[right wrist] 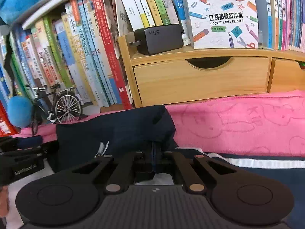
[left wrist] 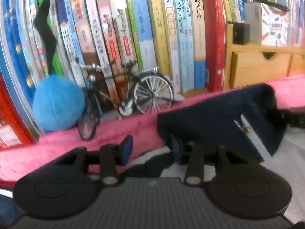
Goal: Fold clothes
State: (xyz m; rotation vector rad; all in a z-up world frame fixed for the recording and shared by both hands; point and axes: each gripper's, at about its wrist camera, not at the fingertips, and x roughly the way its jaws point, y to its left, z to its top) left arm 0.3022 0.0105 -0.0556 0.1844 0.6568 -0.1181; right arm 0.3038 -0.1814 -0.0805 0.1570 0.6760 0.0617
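The dark navy cloth garment (right wrist: 118, 131) lies raised and folded over on the pink fleece blanket (right wrist: 238, 126), in front of the bookshelf. A white stripe runs along its lower part at the right. The right hand-held gripper (right wrist: 157, 148) has its two fingers pressed together on a fold of this garment, so it pinches the cloth. In the left wrist view the same garment (left wrist: 209, 122) hangs at the right side, over the right finger of the left hand-held gripper (left wrist: 152, 148). Its fingers stand apart with a gap between the blue pads (left wrist: 127, 147), and they do not press the cloth. Behind the blanket stand a small metal model bicycle (left wrist: 133, 93), a round blue plush toy (left wrist: 57, 103), a row of colourful upright books (left wrist: 171, 28) and a light wooden drawer box (right wrist: 200, 78). On the box rest a black charger block (right wrist: 160, 38) and a white printed carton (right wrist: 223, 19).
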